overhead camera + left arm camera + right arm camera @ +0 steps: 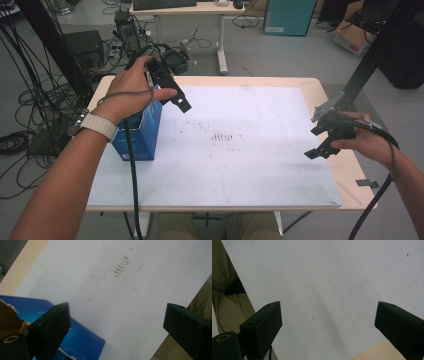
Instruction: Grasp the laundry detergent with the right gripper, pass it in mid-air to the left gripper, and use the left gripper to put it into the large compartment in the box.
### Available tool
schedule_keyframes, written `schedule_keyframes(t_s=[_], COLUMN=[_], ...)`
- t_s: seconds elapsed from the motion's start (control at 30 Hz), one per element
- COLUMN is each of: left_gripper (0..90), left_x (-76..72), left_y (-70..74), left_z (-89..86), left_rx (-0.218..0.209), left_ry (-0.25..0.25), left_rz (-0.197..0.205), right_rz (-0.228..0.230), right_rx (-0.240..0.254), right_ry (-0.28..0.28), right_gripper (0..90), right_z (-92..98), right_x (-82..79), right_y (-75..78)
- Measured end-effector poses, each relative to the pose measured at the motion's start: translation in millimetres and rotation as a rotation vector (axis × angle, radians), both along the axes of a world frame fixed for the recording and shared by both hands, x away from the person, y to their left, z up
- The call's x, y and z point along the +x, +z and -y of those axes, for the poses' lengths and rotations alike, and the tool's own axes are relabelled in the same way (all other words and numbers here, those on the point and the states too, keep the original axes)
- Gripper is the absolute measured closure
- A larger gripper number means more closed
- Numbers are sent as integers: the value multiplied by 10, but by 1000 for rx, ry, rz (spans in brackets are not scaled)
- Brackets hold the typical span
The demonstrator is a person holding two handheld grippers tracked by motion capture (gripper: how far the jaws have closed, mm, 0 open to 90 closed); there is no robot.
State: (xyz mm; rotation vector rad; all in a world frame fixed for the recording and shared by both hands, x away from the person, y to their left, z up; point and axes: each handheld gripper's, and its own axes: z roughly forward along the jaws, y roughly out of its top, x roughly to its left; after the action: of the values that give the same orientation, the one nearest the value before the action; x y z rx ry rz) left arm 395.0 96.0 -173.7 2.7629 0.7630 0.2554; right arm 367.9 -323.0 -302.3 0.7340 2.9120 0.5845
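Table [330, 165] of pale wood bears a white sheet [240, 165]; a blue box [145, 132] with a torn-open top stands at the sheet's left edge. Left gripper [172, 92] hangs just above the box, jaws spread wide and empty, hand wrapped over its body, wrist cocked downward. Right gripper [320, 145] hovers over the sheet's right edge, well apart from the box, jaws likewise wide and empty, forearm entering from the lower right.

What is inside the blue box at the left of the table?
The blue box is open on top; the left gripper view shows a torn brown cardboard flap at its mouth. The left hand and left gripper hover above, covering the interior, so contents cannot be seen.
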Motion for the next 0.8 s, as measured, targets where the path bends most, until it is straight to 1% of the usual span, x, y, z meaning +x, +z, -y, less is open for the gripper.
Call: schedule_keyframes(t_s=[0.1, 0.13, 0.23, 0.33, 0.4, 0.57, 0.6, 0.63, 0.7, 0.73, 0.8], left_gripper=[82, 82, 82, 82, 82, 82, 82, 83, 83, 83, 83], left_x=[-19, -26, -41, -47, -44, -63, -62, -64, -65, -69, -78], left_y=[-90, -114, -190, -258, -299, -376, -386, -397, -413, -416, -423], left_z=[83, 107, 171, 215, 235, 298, 310, 323, 339, 348, 360], left_rx=[15, 15, 19, 28, 24, 12, 19, 24, 12, 20, 19], left_ry=[-26, -33, -61, -75, -80, -111, -120, -119, -124, -129, -134], left_rz=[-10, -9, -16, -20, -22, -18, -17, -17, -14, -17, -15], right_rz=[2, 1, 3, -2, -4, 0, -2, -5, -7, -4, -4], right_rx=[0, 4, 7, 3, 5, 8, 7, 6, 7, 8, 10], right_ry=[1, -5, 1, -10, -18, -18, -16, -17, -18, -17, -20], right_gripper=[75, 75, 75, 75, 76, 75, 75, 75, 75, 75, 75], right_z=[4, 4, 11, 18, 21, 29, 32, 33, 33, 35, 35], right_x=[0, -5, -8, -14, -20, -14, -10, -8, 0, 4, 4], right_y=[-7, -10, -17, -17, -16, -24, -24, -23, -28, -32, -29])
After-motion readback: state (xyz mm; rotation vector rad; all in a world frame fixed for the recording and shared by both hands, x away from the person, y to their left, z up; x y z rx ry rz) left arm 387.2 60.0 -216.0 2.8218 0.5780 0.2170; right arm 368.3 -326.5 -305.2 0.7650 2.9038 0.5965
